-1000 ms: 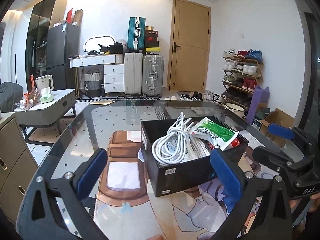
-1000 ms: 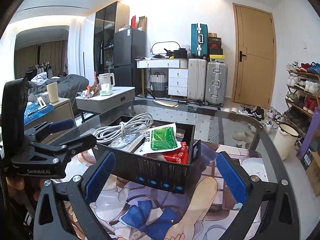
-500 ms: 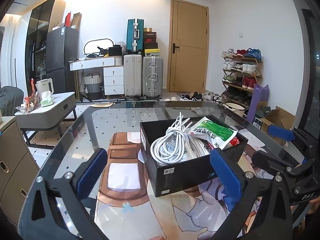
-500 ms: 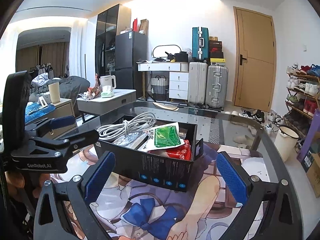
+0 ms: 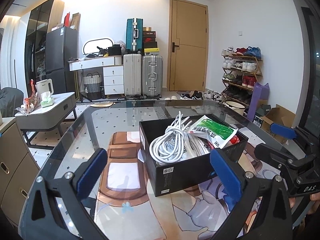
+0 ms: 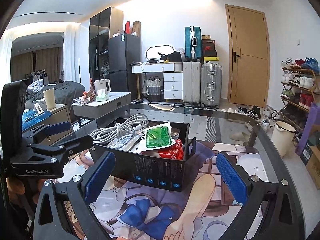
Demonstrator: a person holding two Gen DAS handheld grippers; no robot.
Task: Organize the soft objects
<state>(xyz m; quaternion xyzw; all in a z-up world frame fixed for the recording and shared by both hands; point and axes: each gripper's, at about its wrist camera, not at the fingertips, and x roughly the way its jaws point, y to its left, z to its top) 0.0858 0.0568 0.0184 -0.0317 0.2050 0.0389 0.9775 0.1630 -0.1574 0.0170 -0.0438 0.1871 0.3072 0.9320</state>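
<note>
A black cardboard box stands on the glass table. Inside lie a coiled white cable, a green-and-white soft packet and a red packet. My left gripper is open, held in front of the box's near-left corner, nothing between its blue pads. My right gripper is also open, its fingers apart on either side of the box's near wall and empty. Each gripper shows in the other's view: the right gripper at the right edge, the left gripper at the left.
The glass table carries a printed cartoon mat. Beyond it are a grey side table with a kettle, suitcases, a wooden door, a shoe rack and cardboard boxes on the floor at right.
Both grippers have drifted slightly and the views have tilted up a little. The box and its contents have not moved, and both grippers stay open.
</note>
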